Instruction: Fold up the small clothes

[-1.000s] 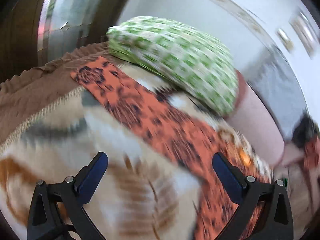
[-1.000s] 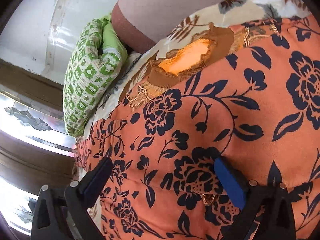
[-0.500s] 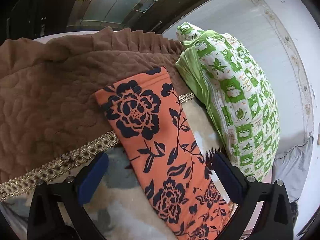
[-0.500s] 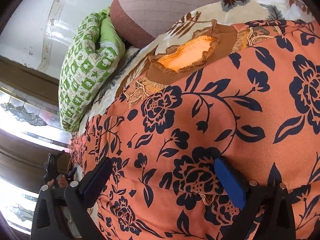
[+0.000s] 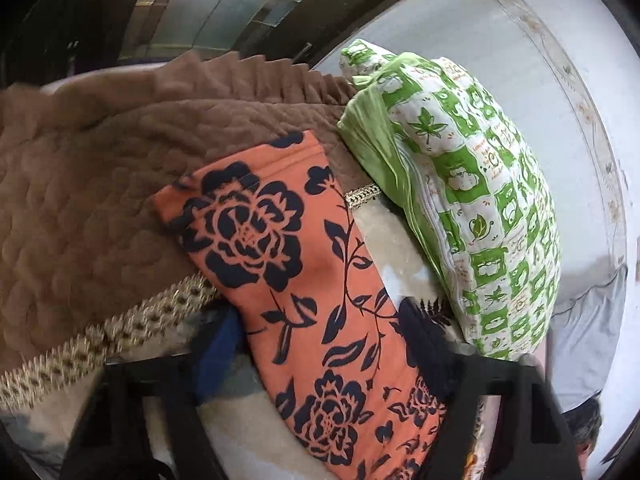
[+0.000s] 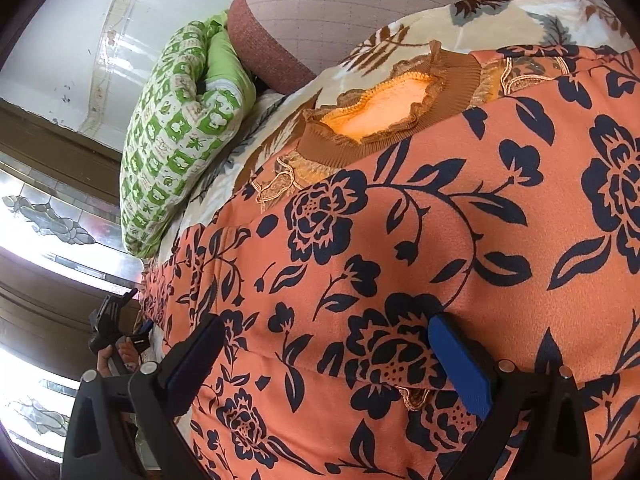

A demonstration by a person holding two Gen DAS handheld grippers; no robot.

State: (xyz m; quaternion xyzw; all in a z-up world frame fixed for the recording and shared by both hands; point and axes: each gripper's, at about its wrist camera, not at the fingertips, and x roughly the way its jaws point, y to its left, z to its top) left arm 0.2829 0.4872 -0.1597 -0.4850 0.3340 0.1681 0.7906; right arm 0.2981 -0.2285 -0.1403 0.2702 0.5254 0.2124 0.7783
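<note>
An orange garment with a dark blue flower print lies spread on the bed. In the left wrist view its long sleeve [image 5: 288,264] runs away from me onto a brown quilt, and my left gripper [image 5: 320,344] is open with one finger on each side of the sleeve. In the right wrist view the garment's body [image 6: 460,240] fills the frame, with a brown ribbed collar [image 6: 400,120] and orange lining. My right gripper [image 6: 332,356] is open, its fingers resting on the cloth. The left gripper also shows far off in the right wrist view [image 6: 116,328].
A green and white patterned pillow [image 5: 472,200] lies right of the sleeve, also in the right wrist view [image 6: 176,136]. A brown quilt [image 5: 80,200] with a gold braid edge covers the left. A pinkish bolster [image 6: 340,12] lies beyond the collar. A stained-glass window [image 5: 224,4] is behind.
My left gripper swung from the garment's middle to the sleeve end and has now moved closer, straddling the sleeve. My right gripper has stayed in place on the cloth.
</note>
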